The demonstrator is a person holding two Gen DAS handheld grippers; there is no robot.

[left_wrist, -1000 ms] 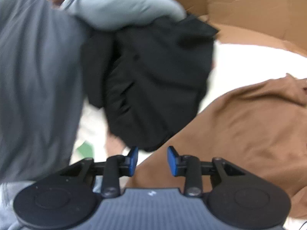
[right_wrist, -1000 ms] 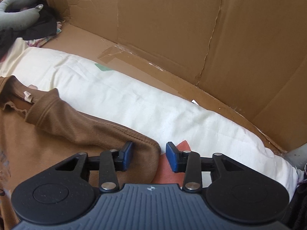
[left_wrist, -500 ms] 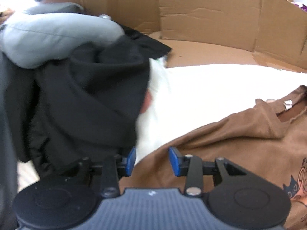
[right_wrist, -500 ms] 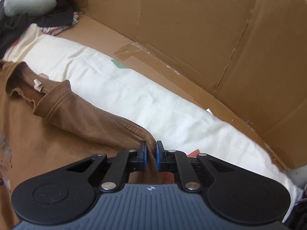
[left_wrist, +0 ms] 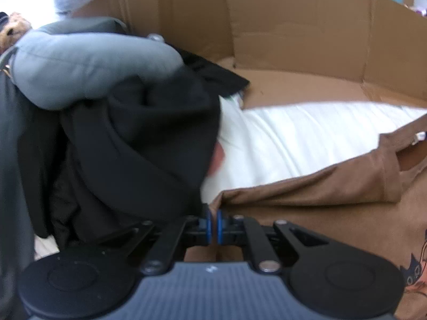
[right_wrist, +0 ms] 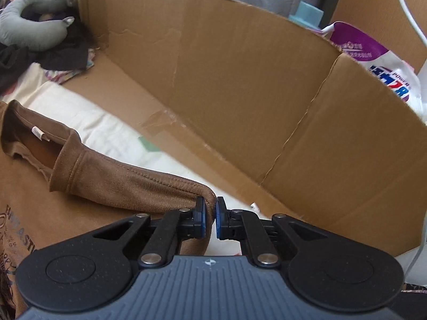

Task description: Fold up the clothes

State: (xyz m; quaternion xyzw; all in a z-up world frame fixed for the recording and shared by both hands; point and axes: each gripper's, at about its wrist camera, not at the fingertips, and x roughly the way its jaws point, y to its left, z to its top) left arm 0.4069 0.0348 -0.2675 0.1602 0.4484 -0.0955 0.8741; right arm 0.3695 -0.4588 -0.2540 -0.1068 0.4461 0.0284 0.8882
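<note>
- The brown shirt (right_wrist: 112,184) is the thing being folded. It's soft, suede-looking knit with a ribbed collar and a small white tag inside the neck, lying flat on a white padded sheet (left_wrist: 288,144), with its shoulder edges lifted a bit.
- The right gripper (right_wrist: 209,218) has its blue-padded jaws pinched on the stitched shoulder/sleeve corner of the shirt, fabric squeezed in the narrow gap between them.
- The left gripper (left_wrist: 212,225) is clamped the same way on the opposite corner, with a small peak of brown cloth poking up at 12 o'clock from the tips.
- There's a printed graphic on the chest: lettering at about 8 o'clock in the right wrist view and a cartoon patch at about 4 o'clock in the left one.
- In the left view, a pile of black clothes (left_wrist: 128,160) sits at 9 to 10 o'clock, crumpled and matte, just beside the gripper and touching the sheet.
- A grey neck pillow (left_wrist: 88,64), smooth and puffy, rests on top of that pile.
- A corrugated cardboard wall (right_wrist: 240,80) wraps round the far side, creased and taped, with a flat cardboard floor under the sheet.
- Behind the cardboard at 1 to 2 o'clock in the right view there's a purple and white detergent bag (right_wrist: 379,64).
</note>
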